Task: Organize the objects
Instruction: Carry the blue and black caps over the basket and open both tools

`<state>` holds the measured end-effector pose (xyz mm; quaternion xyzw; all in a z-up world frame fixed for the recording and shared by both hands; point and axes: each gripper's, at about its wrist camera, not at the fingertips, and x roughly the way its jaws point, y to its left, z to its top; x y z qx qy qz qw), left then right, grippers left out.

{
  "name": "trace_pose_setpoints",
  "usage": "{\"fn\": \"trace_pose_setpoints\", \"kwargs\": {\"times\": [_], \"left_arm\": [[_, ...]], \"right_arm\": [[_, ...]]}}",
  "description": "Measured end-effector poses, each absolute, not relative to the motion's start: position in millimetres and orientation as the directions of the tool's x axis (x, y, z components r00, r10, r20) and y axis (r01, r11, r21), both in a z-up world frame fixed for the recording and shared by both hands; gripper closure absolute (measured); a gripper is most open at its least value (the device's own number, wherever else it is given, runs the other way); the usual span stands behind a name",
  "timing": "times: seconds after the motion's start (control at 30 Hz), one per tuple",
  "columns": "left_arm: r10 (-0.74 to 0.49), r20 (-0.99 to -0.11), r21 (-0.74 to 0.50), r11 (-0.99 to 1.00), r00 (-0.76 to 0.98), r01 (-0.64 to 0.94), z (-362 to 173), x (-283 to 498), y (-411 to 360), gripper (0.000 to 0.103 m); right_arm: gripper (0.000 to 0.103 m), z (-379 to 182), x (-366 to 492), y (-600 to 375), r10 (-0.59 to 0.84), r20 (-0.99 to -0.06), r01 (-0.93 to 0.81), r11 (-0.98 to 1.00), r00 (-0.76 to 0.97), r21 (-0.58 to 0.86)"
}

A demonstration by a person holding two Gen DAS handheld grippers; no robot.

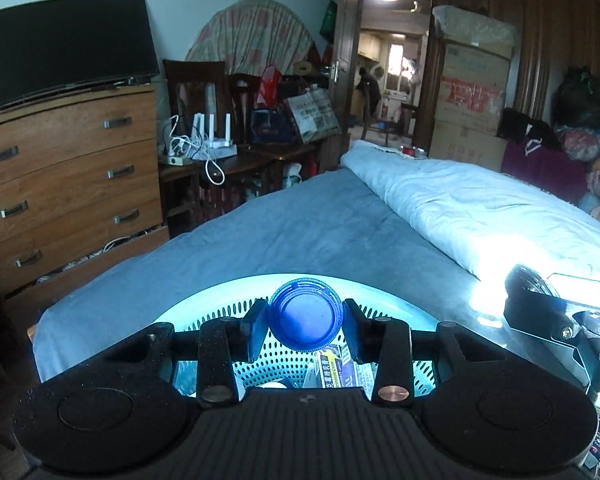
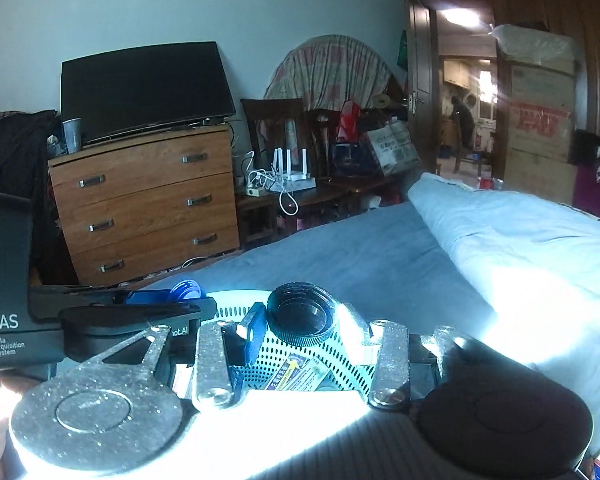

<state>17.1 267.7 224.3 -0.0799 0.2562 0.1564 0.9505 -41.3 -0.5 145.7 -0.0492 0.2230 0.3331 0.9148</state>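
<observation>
My left gripper [image 1: 305,322] is shut on a blue bottle cap [image 1: 306,316] and holds it above a pale perforated basket [image 1: 204,300] on the bed. My right gripper [image 2: 302,322] is shut on a black bottle cap [image 2: 302,316] above the same basket [image 2: 340,364]. Printed packets [image 1: 334,370] lie inside the basket; they also show in the right wrist view [image 2: 296,374]. The left gripper with its blue cap [image 2: 186,290] appears at the left of the right wrist view. The right gripper's body [image 1: 548,312] appears at the right of the left wrist view.
The basket sits on a bed with a blue sheet [image 1: 300,232] and a folded light quilt [image 1: 480,208]. A wooden dresser [image 1: 68,184] with a TV [image 1: 64,56] stands at the left. Beyond it are a cluttered desk [image 1: 228,156], stacked cardboard boxes [image 1: 472,96] and an open door [image 1: 384,60].
</observation>
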Motion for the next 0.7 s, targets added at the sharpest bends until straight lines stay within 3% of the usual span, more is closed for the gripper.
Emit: {"fn": "trace_pose_setpoints", "kwargs": {"times": [0.6,0.63,0.7], "left_arm": [[0.273,-0.527,-0.048,0.936,0.805,-0.348,215,28,272,0.061],[0.275,-0.527,-0.045,0.936,0.804,-0.35,214,28,271,0.059],[0.287,-0.523,-0.036,0.933,0.803,-0.357,214,28,270,0.044]], "right_arm": [[0.06,135,-40,7,0.586,-0.453,-0.636,0.77,0.672,0.052],[0.057,135,-39,6,0.583,-0.452,-0.634,0.772,0.675,0.049],[0.041,134,-39,7,0.572,-0.445,-0.623,0.781,0.69,0.039]]}}
